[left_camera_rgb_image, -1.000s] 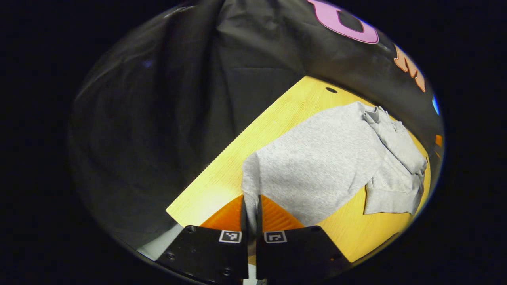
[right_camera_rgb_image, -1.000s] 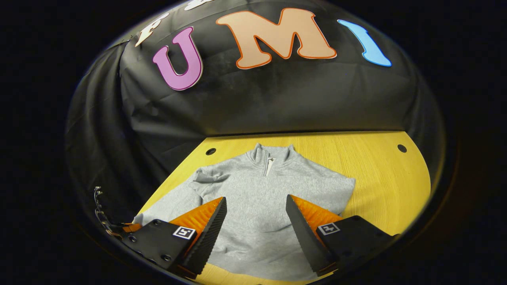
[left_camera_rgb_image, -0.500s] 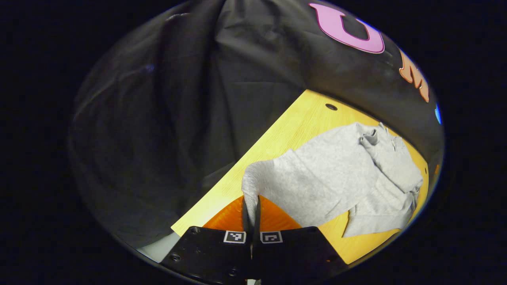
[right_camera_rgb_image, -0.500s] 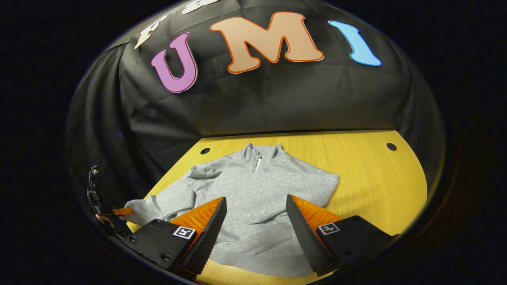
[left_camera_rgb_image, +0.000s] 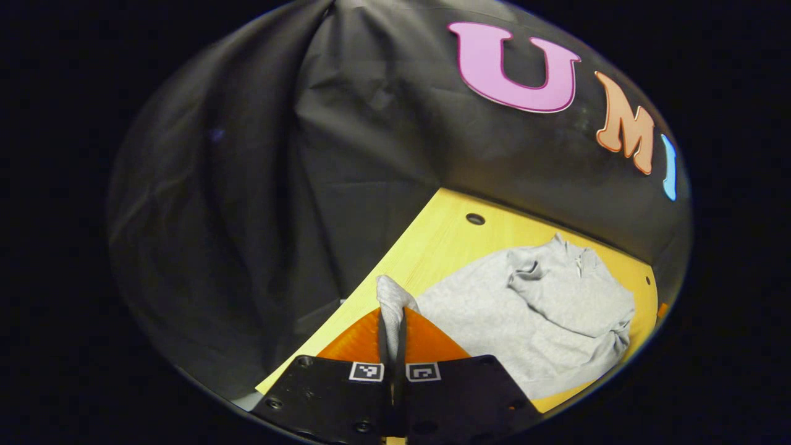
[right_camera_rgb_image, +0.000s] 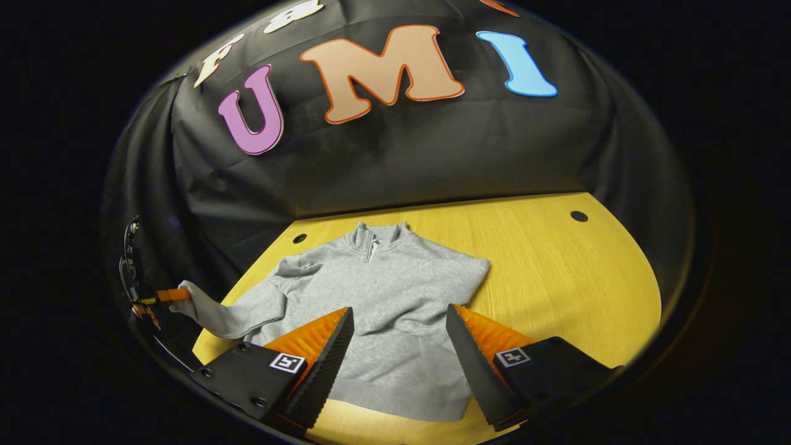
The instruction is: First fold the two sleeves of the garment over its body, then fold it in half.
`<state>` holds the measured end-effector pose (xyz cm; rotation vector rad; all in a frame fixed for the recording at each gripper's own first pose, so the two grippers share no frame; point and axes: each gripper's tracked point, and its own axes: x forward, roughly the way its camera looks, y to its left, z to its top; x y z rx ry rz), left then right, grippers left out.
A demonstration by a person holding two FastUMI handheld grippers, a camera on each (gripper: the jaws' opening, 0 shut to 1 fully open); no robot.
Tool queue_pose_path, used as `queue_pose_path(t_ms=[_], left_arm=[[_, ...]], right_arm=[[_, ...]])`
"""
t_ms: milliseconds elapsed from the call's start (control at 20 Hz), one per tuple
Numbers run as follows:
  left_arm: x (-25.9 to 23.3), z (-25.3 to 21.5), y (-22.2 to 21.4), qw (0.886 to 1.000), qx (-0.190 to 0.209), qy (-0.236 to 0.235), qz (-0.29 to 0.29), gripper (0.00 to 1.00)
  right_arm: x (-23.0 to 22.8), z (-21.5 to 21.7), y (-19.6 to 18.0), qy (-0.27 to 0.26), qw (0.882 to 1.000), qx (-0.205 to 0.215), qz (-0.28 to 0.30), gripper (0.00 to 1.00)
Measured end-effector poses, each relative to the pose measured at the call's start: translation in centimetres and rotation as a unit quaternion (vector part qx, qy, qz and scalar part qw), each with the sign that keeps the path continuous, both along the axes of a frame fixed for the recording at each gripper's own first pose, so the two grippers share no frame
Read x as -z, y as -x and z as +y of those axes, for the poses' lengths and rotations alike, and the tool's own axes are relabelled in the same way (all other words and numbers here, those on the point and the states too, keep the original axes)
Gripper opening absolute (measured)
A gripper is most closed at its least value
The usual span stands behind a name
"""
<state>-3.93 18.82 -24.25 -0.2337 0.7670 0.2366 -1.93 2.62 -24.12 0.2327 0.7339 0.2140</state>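
Your left tool [left_camera_rgb_image: 391, 337] is pinching the sleeve cuff [left_camera_rgb_image: 389, 296], raised off the surface [right_camera_rgb_image: 556, 272] at the sweatshirt's [right_camera_rgb_image: 383, 303] 9 o'clock side. Your right tool [right_camera_rgb_image: 398, 355] is hovering with fingers spread, holding nothing, above the hem at 6 o'clock. With nothing pinning the body, pulling sideways risks dragging the whole sweatshirt and bunching it.

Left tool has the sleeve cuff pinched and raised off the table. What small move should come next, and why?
Probably carry the cuff inward across the body and lower it there. The left tool is shut on the cuff, the sleeve stretches out past the table edge, and the other sleeve looks already folded in. The right tool hangs open above the hem.
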Motion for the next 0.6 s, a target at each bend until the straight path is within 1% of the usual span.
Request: queue_pose_path(t_ms=[150, 300, 400, 600], left_arm=[[-2.0, -2.3, -2.4, 1.0, 0.023, 0.003, -0.022, 0.0], [-3.7, -5.3, -4.9, 0.998, 0.057, -0.001, -0.039, 0.0], [-5.2, -7.6, -6.5, 0.995, 0.081, -0.003, -0.053, 0.0], [-6.9, -13.3, -9.2, 0.989, 0.127, 0.008, -0.074, 0.0]], right_arm=[[0.3, -1.8, 1.1, 0.001, 1.0, 0.016, 0.004, 0.96], [0.6, -3.3, 2.2, 0.0, 1.0, 0.029, 0.009, 0.96], [0.8, -4.2, 2.9, -0.002, 0.999, 0.037, 0.011, 0.96], [0.9, -6.4, 4.2, 0.0, 0.999, 0.052, 0.014, 0.96]])
